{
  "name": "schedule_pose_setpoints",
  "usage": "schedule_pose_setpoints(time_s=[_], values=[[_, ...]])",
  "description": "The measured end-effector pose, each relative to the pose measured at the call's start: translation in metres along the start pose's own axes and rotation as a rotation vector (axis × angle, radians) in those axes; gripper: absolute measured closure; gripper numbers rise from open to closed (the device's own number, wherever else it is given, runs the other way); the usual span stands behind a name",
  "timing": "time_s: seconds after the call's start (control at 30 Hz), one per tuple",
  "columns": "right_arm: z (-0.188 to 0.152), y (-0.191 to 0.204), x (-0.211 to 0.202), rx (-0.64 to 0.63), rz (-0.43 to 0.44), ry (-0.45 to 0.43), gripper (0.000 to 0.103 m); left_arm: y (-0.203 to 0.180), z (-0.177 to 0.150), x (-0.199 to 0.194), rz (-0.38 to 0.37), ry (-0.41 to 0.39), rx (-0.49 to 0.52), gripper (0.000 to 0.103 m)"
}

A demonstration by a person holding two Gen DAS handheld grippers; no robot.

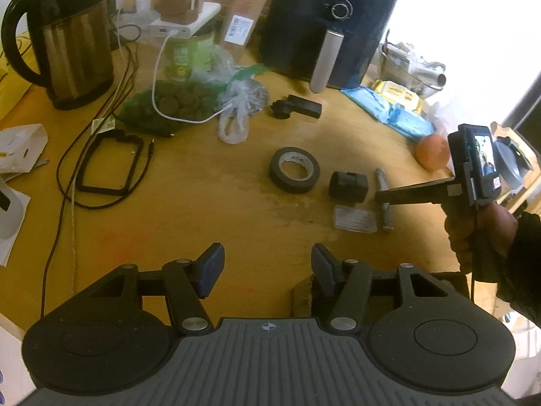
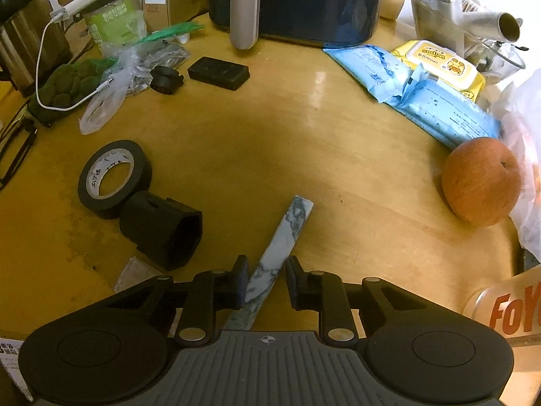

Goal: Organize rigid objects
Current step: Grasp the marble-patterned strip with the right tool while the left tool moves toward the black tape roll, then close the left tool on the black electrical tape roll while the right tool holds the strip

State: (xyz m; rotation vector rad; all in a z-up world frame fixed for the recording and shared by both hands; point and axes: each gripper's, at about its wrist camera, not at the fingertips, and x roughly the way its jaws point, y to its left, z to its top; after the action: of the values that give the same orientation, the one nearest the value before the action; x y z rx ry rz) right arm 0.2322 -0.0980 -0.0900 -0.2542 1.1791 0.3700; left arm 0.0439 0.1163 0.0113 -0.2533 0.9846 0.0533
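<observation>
On the far left of the yellow wooden tabletop stands a steel kettle, with black cables and a black rectangular frame lying in front of it. Next come a bag of dark round pieces, a green tub and a crumpled clear bag. Behind them, towards the middle, sits a dark air fryer, and a small black block lies before it.

The left gripper hovers over bare wood, its fingers apart with nothing between them.

Ahead of it, in a row, lie a roll of black tape, a black plastic socket touching the roll, and a grey marbled bar. A small clear packet lies just in front of the socket.

The right gripper points down over the near end of the marbled bar; the bar lies slanted between its fingers, which stand narrow around it, the left pad touching, the right pad still showing a gap.

Further right lie blue packets, a yellow pack of wipes and an orange fruit.
</observation>
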Motion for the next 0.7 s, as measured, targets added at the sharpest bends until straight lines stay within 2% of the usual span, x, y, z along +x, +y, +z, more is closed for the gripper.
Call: schedule_pose_setpoints(time_s=[0.03,0.1,0.27,0.7], values=[[0.0,-0.001,0.0,0.006,0.0,0.001,0.077,0.001,0.0,0.0,0.001,0.001,-0.002,0.047],[0.001,-0.004,0.0,0.024,-0.005,0.003,0.086,0.002,0.0,0.001,0.001,0.001,-0.001,0.047],[0.001,-0.01,-0.002,0.047,0.008,0.007,0.086,0.001,0.002,0.003,-0.006,0.0,0.011,0.047],[-0.002,-0.014,-0.025,0.073,0.022,-0.05,0.086,-0.01,0.012,0.013,-0.024,-0.003,0.063,0.047]])
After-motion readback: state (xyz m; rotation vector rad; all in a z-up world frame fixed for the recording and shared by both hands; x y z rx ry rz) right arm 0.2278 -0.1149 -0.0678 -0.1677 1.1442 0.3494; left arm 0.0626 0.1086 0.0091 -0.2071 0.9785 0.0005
